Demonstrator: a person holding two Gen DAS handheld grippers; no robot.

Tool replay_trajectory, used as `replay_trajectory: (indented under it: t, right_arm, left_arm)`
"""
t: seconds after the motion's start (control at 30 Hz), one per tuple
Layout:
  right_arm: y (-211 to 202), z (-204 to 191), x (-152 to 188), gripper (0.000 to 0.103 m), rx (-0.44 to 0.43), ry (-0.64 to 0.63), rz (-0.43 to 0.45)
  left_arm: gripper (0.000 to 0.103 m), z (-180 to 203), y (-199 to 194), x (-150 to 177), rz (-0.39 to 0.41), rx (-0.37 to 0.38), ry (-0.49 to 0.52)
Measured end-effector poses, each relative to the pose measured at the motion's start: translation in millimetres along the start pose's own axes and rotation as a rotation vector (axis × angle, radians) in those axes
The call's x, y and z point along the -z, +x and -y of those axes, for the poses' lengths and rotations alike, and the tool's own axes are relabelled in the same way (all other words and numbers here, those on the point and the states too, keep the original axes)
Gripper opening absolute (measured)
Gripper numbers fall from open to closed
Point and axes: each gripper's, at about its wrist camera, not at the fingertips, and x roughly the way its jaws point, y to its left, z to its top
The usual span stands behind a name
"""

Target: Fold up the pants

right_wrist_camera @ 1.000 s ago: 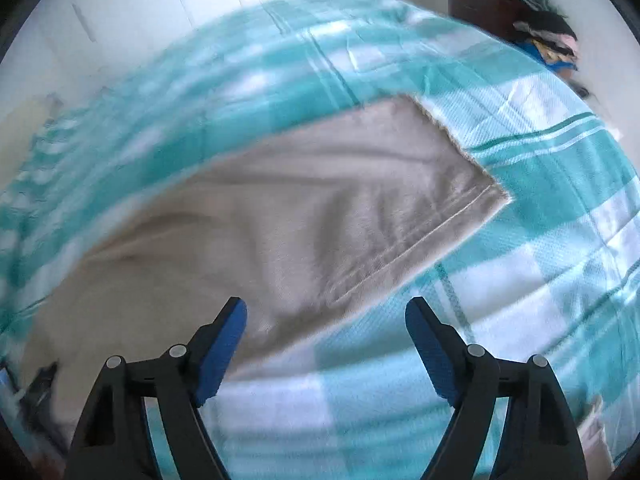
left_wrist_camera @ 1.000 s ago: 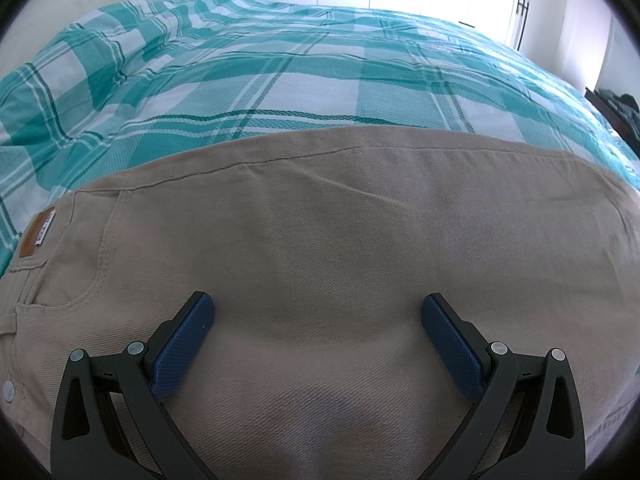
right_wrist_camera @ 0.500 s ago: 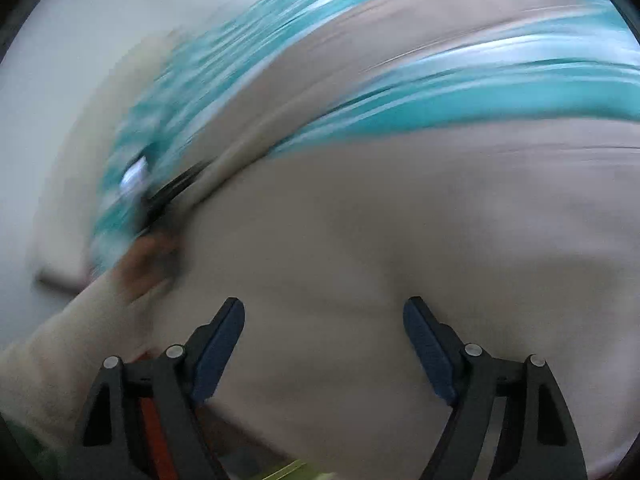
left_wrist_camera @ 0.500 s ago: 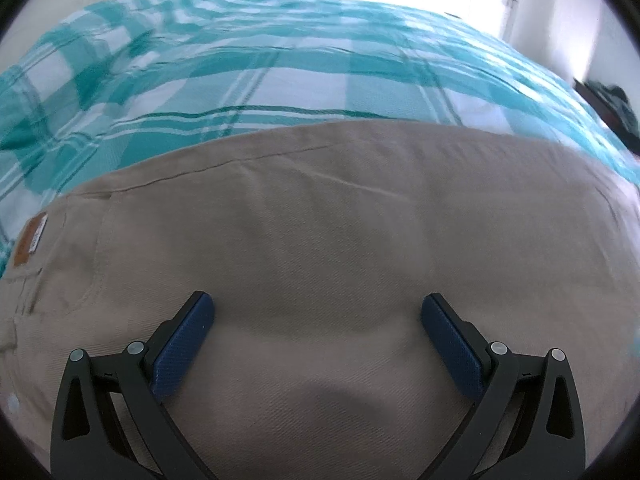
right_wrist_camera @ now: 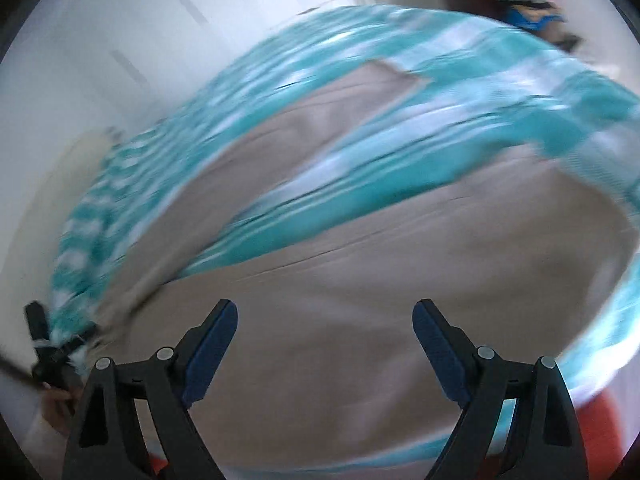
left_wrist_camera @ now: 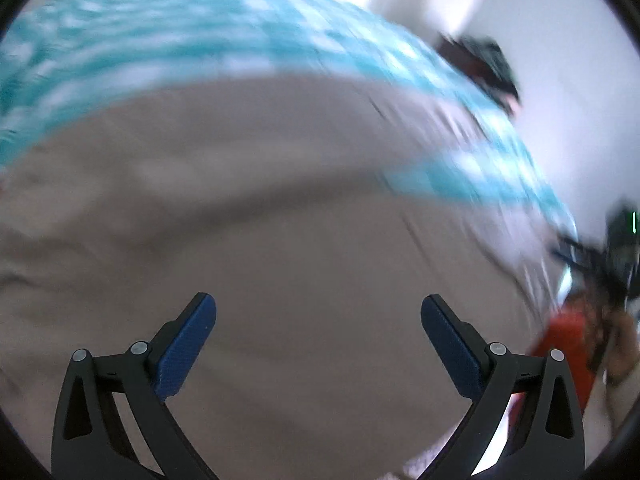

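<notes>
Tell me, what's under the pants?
The pants lie on a teal checked blanket that shows all around them. The part beneath the pants is covered, so nothing there can be seen.

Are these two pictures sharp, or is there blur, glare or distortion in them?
Left wrist view: the beige pants and teal checked bedcover are smeared by motion blur, the top is washed out by bright light, the fisheye bends the edges. Right wrist view: the pants and bedcover streak diagonally; only the gripper fingers are sharp.
</notes>
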Motion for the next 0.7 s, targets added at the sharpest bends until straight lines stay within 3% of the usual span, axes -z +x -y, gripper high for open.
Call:
replay_trajectory:
  t: [0.1, 0.2, 0.27, 0.4, 0.5, 0.7]
  right_arm:
    - [22, -42, 24, 0.089, -0.097, -0.086, -0.067]
    - [37, -66, 43, 0.089, -0.107, -0.182, -0.132]
    - [41, -55, 44, 0.089, -0.068, -0.17, -0.14]
    - [34, 13, 34, 0.089, 0.026, 0.032, -0.112]
    - [12, 59, 30, 0.089, 0.052, 0.159, -0.04]
    - [-12, 70, 35, 0.089, 0.081, 0.187, 0.029]
  left_arm:
    - [0.101, -3, 20, 32, -0.118, -0.055, 0.0]
    - [0.101, -31, -7, 56, -0.095, -0.138, -0.012]
    - [0.102, -58, -29, 67, -0.097, -0.205, -0.05]
    - [0.101, -111, -77, 90, -0.081, -0.338, -0.136]
    - [0.102, -140, -115, 97, -0.051, -0.437, -0.237]
    - [0.102, -139, -168, 91, 0.101, -0.42, -0.351]
